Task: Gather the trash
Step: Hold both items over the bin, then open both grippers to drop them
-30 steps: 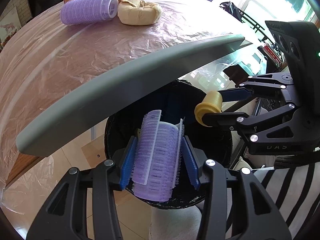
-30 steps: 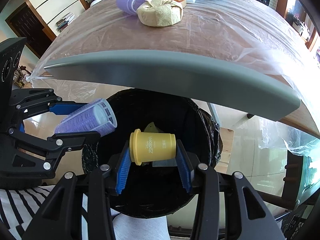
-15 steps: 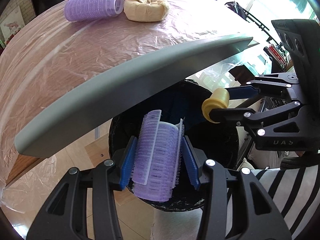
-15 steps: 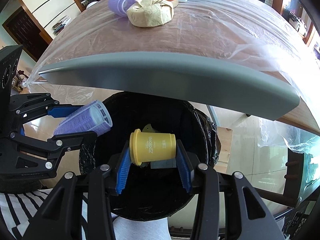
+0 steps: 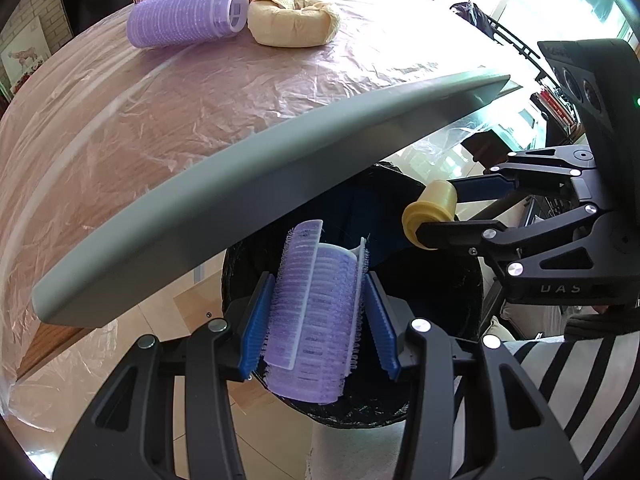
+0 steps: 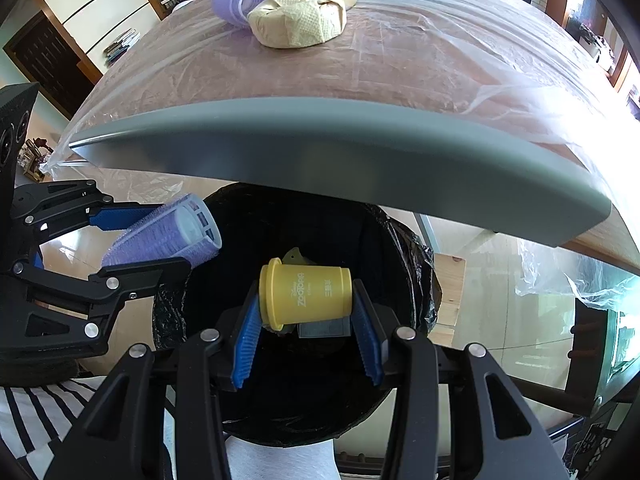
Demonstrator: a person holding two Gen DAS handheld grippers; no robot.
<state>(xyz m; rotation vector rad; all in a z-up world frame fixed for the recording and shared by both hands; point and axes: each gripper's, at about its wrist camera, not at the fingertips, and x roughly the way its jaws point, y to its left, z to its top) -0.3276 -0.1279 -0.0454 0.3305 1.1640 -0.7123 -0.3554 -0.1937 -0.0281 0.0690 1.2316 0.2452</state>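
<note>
Where the table edge [image 6: 320, 148] overhangs, bin [image 6: 408, 248] partly hidden

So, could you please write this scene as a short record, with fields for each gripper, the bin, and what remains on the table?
left gripper: shut on the purple hair roller, held over the bin
right gripper: shut on the yellow cup, held over the bin
bin: black liner, below the table edge, some trash already inside
table: covered with clear plastic sheet
remaining on table: second purple roller, beige paper wad, small packages at the far edge
status: both items not yet dropped
</note>
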